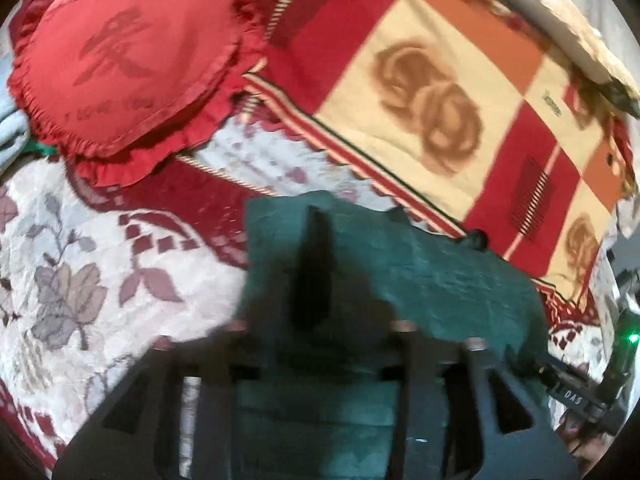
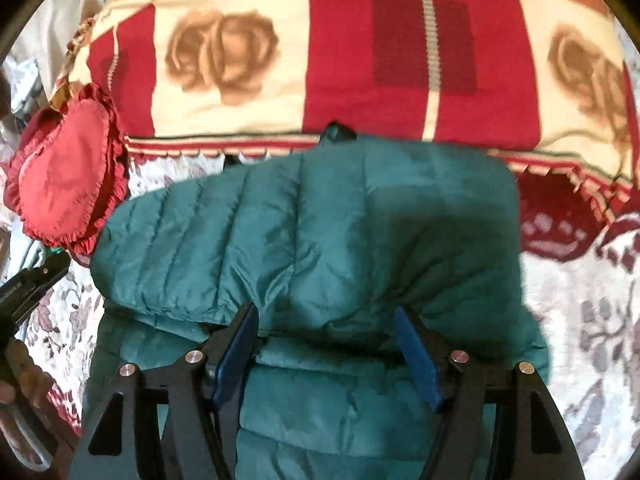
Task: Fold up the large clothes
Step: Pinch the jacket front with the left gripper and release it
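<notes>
Green quilted jacket (image 2: pixel 312 232) lay folded on a bed, on a cream floral bedspread (image 1: pixel 80 272) with maroon leaf and diamond patterns. Behind it a checked blanket (image 2: pixel 400 48), red, cream and orange with brown rose prints, covered the far part of the bed, its striped border running just beside the jacket's far edge. A red heart-shaped frilled cushion (image 1: pixel 120 72) sat on the bedspread, overlapping the blanket's edge. Right gripper (image 2: pixel 328 344) was over the jacket's near fold, blue pads spread apart, not pinching fabric. Left gripper (image 1: pixel 320 336) was blurred above the jacket; jaws looked apart, nothing clamped. Room beyond the bed was too blurred to read.
</notes>
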`<state>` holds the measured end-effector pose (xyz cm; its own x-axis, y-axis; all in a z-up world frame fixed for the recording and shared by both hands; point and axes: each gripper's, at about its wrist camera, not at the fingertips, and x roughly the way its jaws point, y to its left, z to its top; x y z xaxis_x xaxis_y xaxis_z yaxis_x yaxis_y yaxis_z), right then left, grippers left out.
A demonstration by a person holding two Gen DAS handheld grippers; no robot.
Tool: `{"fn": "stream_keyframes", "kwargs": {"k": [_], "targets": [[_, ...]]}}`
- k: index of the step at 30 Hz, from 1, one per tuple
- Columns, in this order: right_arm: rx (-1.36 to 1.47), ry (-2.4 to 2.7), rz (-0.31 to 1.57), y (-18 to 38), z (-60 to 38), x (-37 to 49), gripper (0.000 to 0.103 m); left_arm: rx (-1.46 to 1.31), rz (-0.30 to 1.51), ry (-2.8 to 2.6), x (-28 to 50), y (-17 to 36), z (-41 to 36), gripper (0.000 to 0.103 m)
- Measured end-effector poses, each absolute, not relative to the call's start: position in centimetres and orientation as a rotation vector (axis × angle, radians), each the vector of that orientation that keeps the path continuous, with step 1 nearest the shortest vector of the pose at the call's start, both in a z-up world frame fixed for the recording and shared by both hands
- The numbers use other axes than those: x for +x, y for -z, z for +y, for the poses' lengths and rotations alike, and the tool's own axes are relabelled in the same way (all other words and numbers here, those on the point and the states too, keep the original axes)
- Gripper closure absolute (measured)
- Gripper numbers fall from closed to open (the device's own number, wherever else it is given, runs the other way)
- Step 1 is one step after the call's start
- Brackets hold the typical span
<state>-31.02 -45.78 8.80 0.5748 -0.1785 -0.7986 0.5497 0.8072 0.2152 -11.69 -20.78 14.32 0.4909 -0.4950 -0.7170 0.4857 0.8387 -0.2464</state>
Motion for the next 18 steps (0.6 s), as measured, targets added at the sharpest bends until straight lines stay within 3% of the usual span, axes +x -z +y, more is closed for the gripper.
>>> {"fn": "stream_keyframes", "kwargs": {"k": [2,4,6,13,15,17,18], "targets": [[0.447,0.456,0.849,-9.4,-45.8,-31.4,0.035,0.01,0.85,0.608,-12.4,-14.2,-21.9,0.044],[0.434,0.459,0.841,-9.6,-45.7,-31.0,0.034,0.046,0.85,0.624,-12.7,-13.6,-23.2,0.044],[0.431,0.465,0.835,-9.6,-46.2,-30.5,0.026,0.093,0.868,0.63,-12.7,-12.7,-24.6,0.044],[0.384,0.466,0.85,-7.2,-47.0,-27.6,0.026,0.266,0.885,0.582,-11.8,-8.7,-27.7,0.044],[0.349,0.469,0.867,-6.1,-46.9,-26.6,0.026,0.261,0.9,0.573,-11.0,-7.6,-27.6,0.036],[0.319,0.472,0.878,-5.1,-46.7,-26.0,0.026,0.246,0.913,0.556,-10.4,-6.7,-27.3,0.022],[0.298,0.476,0.888,-4.4,-46.6,-25.7,0.025,0.234,0.924,0.558,-9.9,-6.3,-27.2,0.022]]}}
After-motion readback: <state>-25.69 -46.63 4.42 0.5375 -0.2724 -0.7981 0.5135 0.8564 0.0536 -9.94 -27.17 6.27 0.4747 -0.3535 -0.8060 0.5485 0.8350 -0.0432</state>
